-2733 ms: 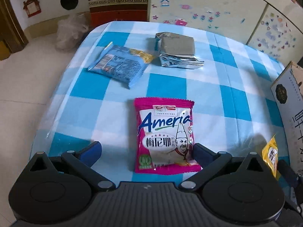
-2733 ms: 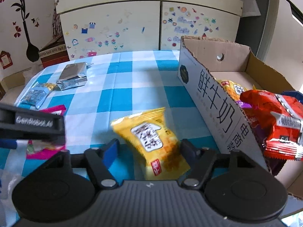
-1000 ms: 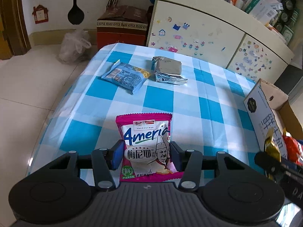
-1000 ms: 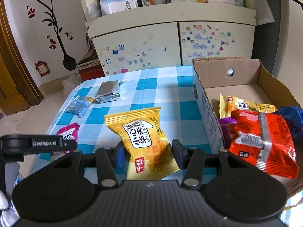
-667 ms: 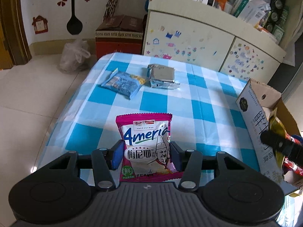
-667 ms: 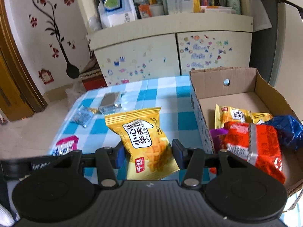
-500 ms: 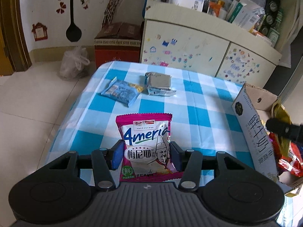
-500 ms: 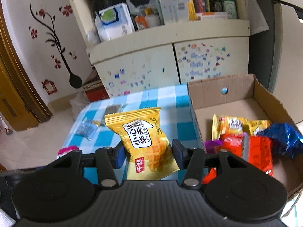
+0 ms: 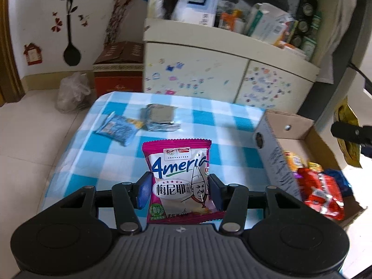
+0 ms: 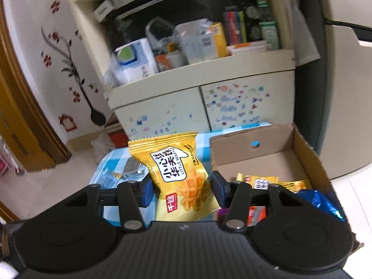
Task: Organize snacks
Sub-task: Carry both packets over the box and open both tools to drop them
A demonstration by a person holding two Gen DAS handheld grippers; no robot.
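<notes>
Step in hand: transfer of two packets to the cardboard box (image 10: 309,160). Both packets are carried clear of the checked tablecloth (image 9: 209,116).

Gripper states:
- The left gripper (image 9: 179,189) is pinched on the pink packet (image 9: 179,179); both pads press its lower sides, and the packet stands upright between them.
- The right gripper (image 10: 181,189) is pinched on the yellow waffle packet (image 10: 181,176), held the same way, tilted slightly.

Next move, as judged: each packet is to be brought over the open top of the box and lowered in before the jaws are spread. The right gripper appears nearer to this, since the box lies directly ahead of it. The near part of the box is already filled; the bare floor at the far end is the better drop zone. The side wall must be cleared, or the packet may be caught on its edge.

View differences:
- In the left wrist view, a blue packet (image 9: 118,129) and a silver packet (image 9: 160,116) are shown lying on the tablecloth, apparently not yet sorted. The printed outer wall of the box and a red packet (image 9: 323,197) inside it are also shown.
- In the right wrist view, the empty far floor of the box is shown, together with a yellow packet (image 10: 262,182) and a blue foil packet (image 10: 320,201) lying in it.
</notes>
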